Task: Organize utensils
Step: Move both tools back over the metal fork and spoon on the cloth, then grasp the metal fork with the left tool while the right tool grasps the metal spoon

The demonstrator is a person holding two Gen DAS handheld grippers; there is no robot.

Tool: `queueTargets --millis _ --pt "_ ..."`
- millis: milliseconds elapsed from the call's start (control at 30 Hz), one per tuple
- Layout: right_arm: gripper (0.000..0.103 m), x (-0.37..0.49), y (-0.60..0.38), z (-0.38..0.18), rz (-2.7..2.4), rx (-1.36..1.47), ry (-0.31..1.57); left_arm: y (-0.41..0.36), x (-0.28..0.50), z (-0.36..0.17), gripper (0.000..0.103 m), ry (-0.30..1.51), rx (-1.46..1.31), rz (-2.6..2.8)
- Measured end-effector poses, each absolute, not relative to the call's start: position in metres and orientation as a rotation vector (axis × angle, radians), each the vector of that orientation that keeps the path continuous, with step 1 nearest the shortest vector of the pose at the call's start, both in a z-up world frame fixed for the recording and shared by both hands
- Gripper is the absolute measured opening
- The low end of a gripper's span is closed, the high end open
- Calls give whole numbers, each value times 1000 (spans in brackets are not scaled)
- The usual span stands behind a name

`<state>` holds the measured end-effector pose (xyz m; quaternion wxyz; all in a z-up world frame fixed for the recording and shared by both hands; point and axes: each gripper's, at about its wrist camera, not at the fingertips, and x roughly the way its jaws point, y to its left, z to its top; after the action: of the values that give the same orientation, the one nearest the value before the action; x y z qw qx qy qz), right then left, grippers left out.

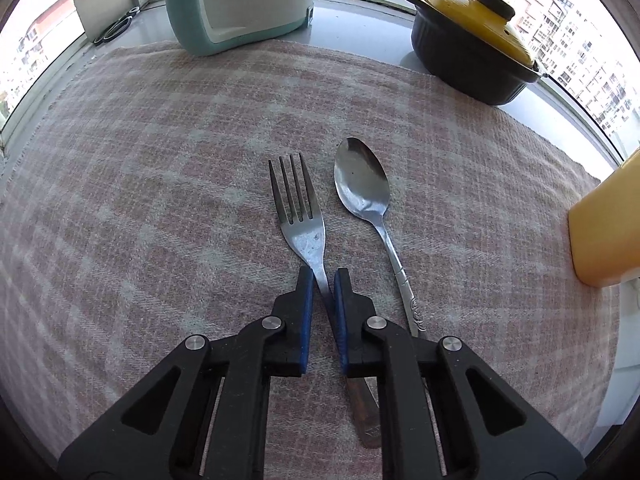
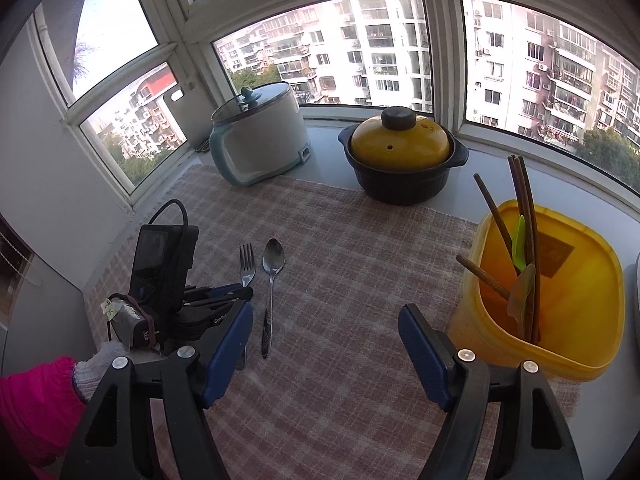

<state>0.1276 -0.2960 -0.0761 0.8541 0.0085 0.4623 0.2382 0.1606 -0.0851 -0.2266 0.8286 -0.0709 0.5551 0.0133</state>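
The left gripper (image 1: pixel 324 276) is low over the checked cloth (image 1: pixel 160 200) and its blue fingers (image 1: pixel 307 292) are almost together around the neck of the fork (image 1: pixel 298 208). The right finger seems to touch the fork handle, but a small gap shows at the left finger, so I cannot tell if the fork is really pinched. The fork lies flat on the cloth, its prongs pointing to the window. Just beside it, on the right, lies the spoon (image 1: pixel 362 184), parallel and not touching.

The right gripper (image 2: pixel 326 344) hangs higher above the cloth with its fingers (image 2: pixel 420 352) spread wide and nothing between them. To its right stands the yellow container (image 2: pixel 560 352), which holds brown chopsticks (image 2: pixel 528 216) and a green utensil (image 2: pixel 519 240). At the back of the desk (image 2: pixel 328 136) stand a white and blue cooker (image 2: pixel 264 136) and a dark pot with a yellow lid (image 2: pixel 400 140).
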Motion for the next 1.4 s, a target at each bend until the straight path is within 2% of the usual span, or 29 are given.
queueTargets --millis 200,367,500,600,733,1167,1333,1400 --pt "62 146 -262 -97 548 -16 1075 -66 154 -227 5 1184 -169 22" --pt "58 171 -226 -127 627 -25 1194 -49 149 -226 4 1190 -203 24" --pt "47 195 -201 -158 660 -18 1324 -37 147 -226 4 1193 -255 22" --pt "45 208 -187 -178 662 -18 1398 -32 144 -226 4 1190 -272 20" --pt "37 223 -170 -199 646 -27 1485 -25 140 -225 4 1189 -286 17" --pt "28 246 -122 -217 572 -179 1518 -11 137 -225 4 1187 -336 5" --pt "19 243 -103 -219 539 -302 1495 -11 137 -225 4 1185 -342 1" --pt "10 241 -100 -219 531 -345 1483 -10 137 -225 4 1185 -349 -1"
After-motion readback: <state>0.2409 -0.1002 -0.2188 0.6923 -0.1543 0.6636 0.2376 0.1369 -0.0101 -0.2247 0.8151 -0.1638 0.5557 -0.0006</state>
